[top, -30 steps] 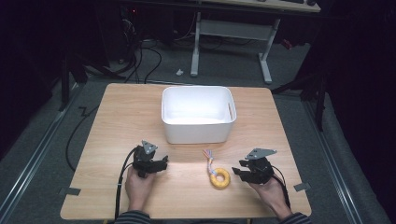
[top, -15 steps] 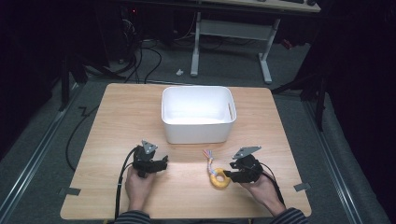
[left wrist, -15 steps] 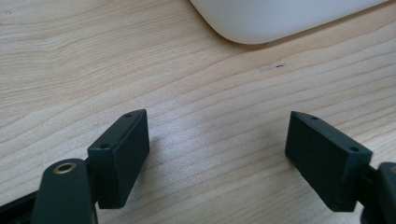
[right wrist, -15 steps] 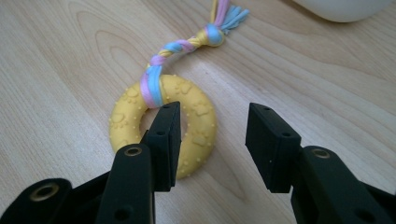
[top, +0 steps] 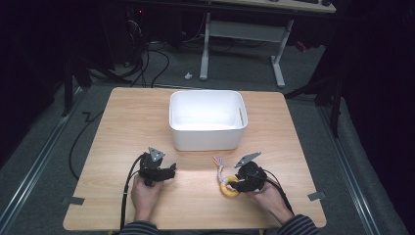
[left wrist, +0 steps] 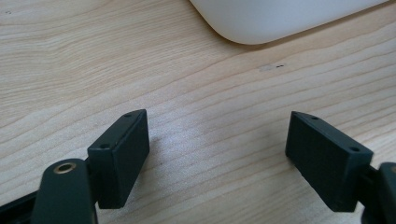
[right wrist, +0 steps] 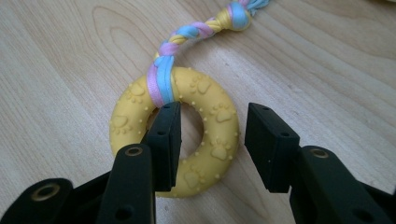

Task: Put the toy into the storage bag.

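yellow ring toy [right wrist: 175, 135]: lies flat on the desk [top: 122, 127], near the front edge, braided rope tail toward the white bin [top: 206, 120].
right gripper [right wrist: 212, 135]: jaws have just been closing, one inside the ring hole, one outside; not pressing yet.
left gripper [left wrist: 217, 154]: wide open over bare desk.

A yellow rubber ring toy [right wrist: 175, 140] with embossed paw prints lay flat at centre frame, its pink-blue-yellow braided rope [right wrist: 196, 32] trailing toward upper right.

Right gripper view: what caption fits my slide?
Right gripper straddles one side of a yellow ring toy.
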{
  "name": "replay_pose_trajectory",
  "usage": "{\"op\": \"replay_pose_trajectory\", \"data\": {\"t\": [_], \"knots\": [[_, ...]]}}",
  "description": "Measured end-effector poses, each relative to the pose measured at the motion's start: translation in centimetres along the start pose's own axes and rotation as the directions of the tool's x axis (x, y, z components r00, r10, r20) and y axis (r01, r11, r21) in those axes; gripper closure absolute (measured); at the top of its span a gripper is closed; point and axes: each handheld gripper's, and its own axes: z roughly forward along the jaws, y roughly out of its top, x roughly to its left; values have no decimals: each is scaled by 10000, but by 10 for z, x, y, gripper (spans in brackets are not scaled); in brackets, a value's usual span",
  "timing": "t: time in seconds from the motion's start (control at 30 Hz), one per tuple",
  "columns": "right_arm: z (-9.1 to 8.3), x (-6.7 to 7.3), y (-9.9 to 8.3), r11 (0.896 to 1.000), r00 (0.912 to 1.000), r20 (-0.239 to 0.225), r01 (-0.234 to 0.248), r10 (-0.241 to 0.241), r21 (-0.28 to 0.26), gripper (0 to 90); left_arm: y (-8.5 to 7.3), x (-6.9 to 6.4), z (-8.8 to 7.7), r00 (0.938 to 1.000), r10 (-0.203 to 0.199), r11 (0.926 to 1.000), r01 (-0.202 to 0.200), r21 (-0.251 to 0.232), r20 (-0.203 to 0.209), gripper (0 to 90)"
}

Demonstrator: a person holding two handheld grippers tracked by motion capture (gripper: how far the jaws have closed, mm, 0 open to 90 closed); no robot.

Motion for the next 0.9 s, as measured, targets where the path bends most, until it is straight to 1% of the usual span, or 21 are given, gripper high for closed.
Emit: {"op": "replay_pose_trajectory", "data": {"t": [0.03, 0.07, 0.1, 0.27, 0.4, 0.5, 0.8, 0.83, 0.9], "knots": [[2, 1, 1, 9999, 10000, 37, 37, -38, 164, 586, 0, 0, 0, 10000, 10, 10000, -10, 4, -11, 219], [2, 1, 1, 9999, 10000, 37, 37, -38, 164, 586, 0, 0, 0, 10000, 10, 10000, -10, 4, -11, 219], [3, 2, 2, 9996, 10000, 29, 52, -53, 293, 592, 0, 0, 0, 10000, 6, 10000, -6, 17, -4, 219], [4, 1, 4, 9991, 9998, 101, 165, -169, 393, 614, 0, 0, 0, 10000, 9, 10000, -9, 18, -2, 218], [5, 1, 3, 9985, 9996, 195, 216, -226, 503, 652, 0, 0, 0, 10000, 9, 10000, -9, 18, -2, 218], [5, 1, 3, 9986, 9998, 149, 144, -152, 510, 661, 0, 0, 0, 10000, 22, 10000, -22, 27, 2, 218], [5, 0, 2, 9989, 9998, 115, 166, -172, 444, 667, 0, 0, 0, 10000, 17, 10000, -17, 11, -5, 219], [5, -1, 3, 9992, 9999, -94, 100, -96, 393, 671, 0, 0, 0, 10000, 18, 10000, -18, 11, -6, 218], [4, 0, 3, 9994, 9999, -100, 137, -134, 325, 673, 0, 0, 0, 10000, 18, 10000, -18, 11, -2, 218]]}}
